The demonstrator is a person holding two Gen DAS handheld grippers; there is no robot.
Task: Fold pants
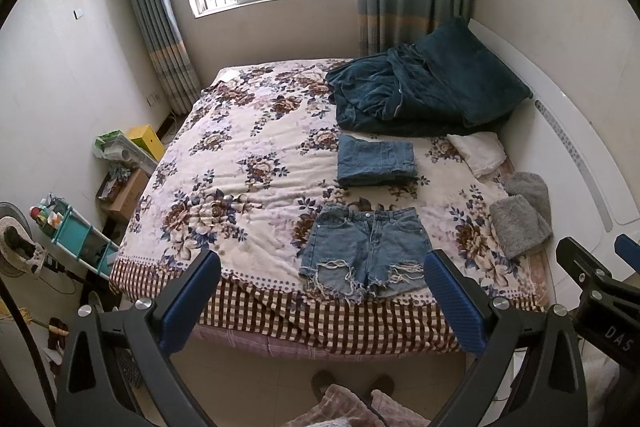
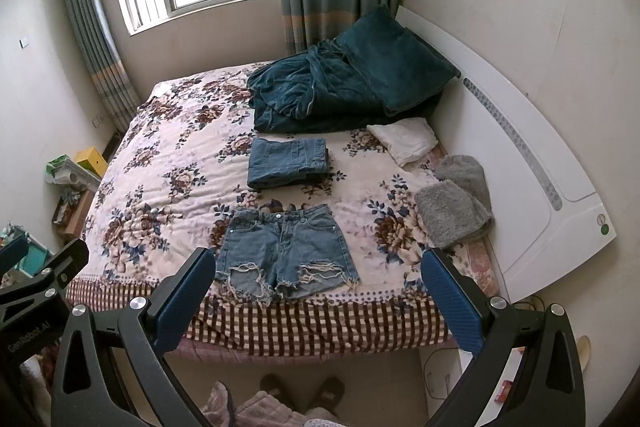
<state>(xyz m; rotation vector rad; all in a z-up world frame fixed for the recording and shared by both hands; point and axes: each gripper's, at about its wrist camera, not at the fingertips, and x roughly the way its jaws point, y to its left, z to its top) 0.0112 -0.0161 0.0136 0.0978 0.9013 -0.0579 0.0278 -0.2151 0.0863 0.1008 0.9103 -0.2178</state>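
Observation:
A pair of frayed denim shorts lies flat near the front edge of the floral bed, waistband away from me. A folded denim garment lies just behind them. My left gripper is open and empty, held above the floor in front of the bed edge. My right gripper is also open and empty, at about the same height and distance. Each gripper shows at the edge of the other's view.
A dark teal blanket is heaped at the head of the bed. A white cloth and grey fluffy towels lie to the right. A white headboard runs along the right. Boxes and shelves crowd the left.

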